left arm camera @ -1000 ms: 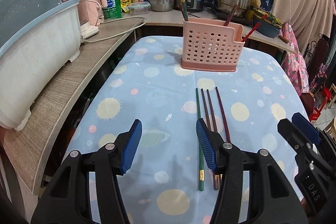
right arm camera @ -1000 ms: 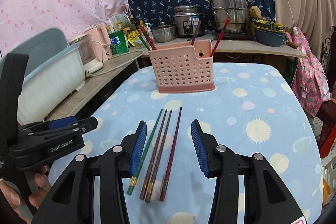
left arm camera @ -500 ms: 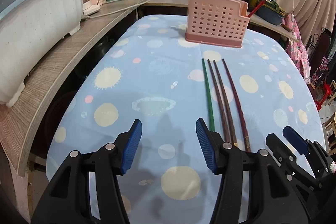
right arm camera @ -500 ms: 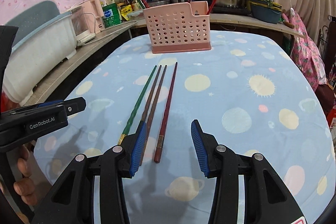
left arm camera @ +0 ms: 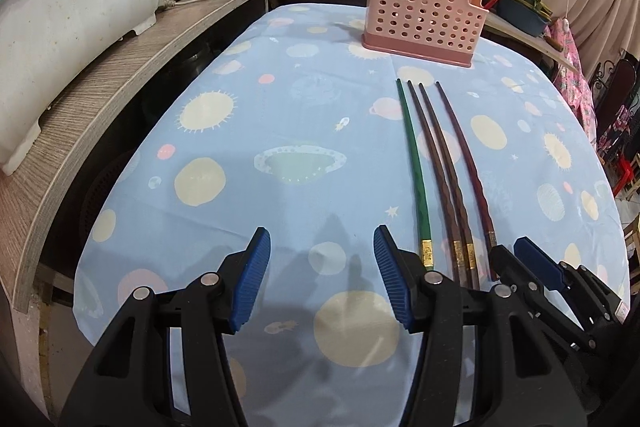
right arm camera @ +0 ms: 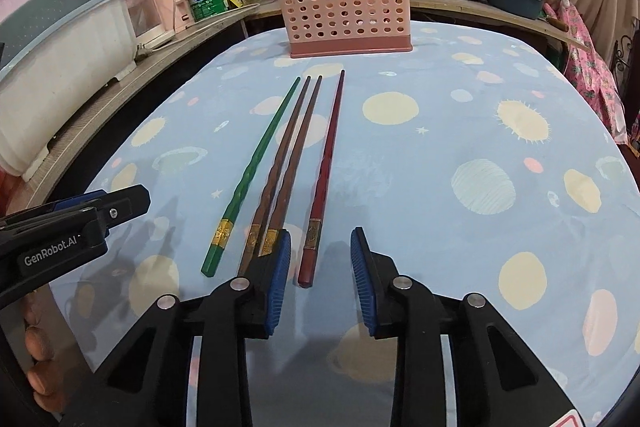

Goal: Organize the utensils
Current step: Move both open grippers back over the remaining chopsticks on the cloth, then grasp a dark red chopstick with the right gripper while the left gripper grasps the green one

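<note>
Your right hand-held gripper (right arm camera: 316, 267), jaws wide, straddles the red chopstick (right arm camera: 324, 171) butt. It runs lengthwise straight ahead toward the pink holder (right arm camera: 344, 15). Left hand-held gripper (left arm camera: 320, 275) gapes wide too, off to the side.

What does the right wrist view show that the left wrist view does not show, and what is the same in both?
Only the right wrist view shows the butt end of the red chopstick lying between the open fingers of the right gripper, and the person's fingertips at the lower left edge.

Only the left wrist view shows the open left gripper from behind, over bare tablecloth with nothing between its fingers.

Both show four chopsticks side by side: the green chopstick, two brown chopsticks and the red one, pointing at the pink holder, which already has chopsticks in it.
</note>
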`<move>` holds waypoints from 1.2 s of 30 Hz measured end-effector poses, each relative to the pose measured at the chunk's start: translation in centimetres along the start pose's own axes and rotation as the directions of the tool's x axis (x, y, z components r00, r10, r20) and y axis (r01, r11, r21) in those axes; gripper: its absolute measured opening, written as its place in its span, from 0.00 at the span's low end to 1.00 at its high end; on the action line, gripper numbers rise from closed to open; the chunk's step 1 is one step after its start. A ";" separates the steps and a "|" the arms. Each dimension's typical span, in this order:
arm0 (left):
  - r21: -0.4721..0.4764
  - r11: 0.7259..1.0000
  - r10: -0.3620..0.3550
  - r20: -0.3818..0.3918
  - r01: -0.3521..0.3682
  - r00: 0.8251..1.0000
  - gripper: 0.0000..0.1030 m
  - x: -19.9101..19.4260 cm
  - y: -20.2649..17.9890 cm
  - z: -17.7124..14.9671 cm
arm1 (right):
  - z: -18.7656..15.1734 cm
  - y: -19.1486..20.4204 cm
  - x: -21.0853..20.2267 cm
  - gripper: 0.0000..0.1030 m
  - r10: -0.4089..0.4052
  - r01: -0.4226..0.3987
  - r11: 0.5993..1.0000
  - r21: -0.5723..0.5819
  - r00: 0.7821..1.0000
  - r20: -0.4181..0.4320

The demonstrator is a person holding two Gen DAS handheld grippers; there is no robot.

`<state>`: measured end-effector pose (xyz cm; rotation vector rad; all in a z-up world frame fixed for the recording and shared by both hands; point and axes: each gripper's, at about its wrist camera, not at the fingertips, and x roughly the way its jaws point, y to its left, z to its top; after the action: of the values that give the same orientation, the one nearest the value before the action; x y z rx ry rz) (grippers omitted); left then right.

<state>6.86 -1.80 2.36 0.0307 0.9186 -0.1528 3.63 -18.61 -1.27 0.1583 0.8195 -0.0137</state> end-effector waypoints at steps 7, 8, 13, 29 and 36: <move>0.030 1.000 -0.006 -0.010 0.007 1.000 0.50 0.2 -0.7 -0.4 | -0.1 0.4 0.6 0.15 -0.026 0.026 1.000 -0.016 0.999 -0.028; 0.032 0.999 -0.009 -0.011 0.009 1.000 0.50 0.2 -0.8 -0.4 | -0.1 0.4 0.5 0.09 -0.031 0.031 0.999 -0.020 0.999 -0.028; 0.037 0.999 -0.023 -0.016 0.023 1.000 0.51 0.3 -1.1 -0.6 | -0.3 0.0 0.3 0.07 -0.044 0.043 0.999 -0.005 0.999 -0.026; 0.062 0.995 -0.074 -0.060 0.078 0.995 0.57 2.1 -3.9 -1.3 | -1.3 -2.4 -0.9 0.07 -0.053 0.054 0.997 0.055 0.998 -0.016; 0.061 0.996 -0.060 -0.074 0.065 0.995 0.56 3.1 -4.3 -1.6 | -1.4 -2.4 -0.9 0.07 -0.048 0.049 0.997 0.056 0.999 -0.010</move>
<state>6.83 -6.32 -0.88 0.0660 0.9871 -0.2403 1.80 -20.83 -1.92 0.1920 0.8317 -0.0821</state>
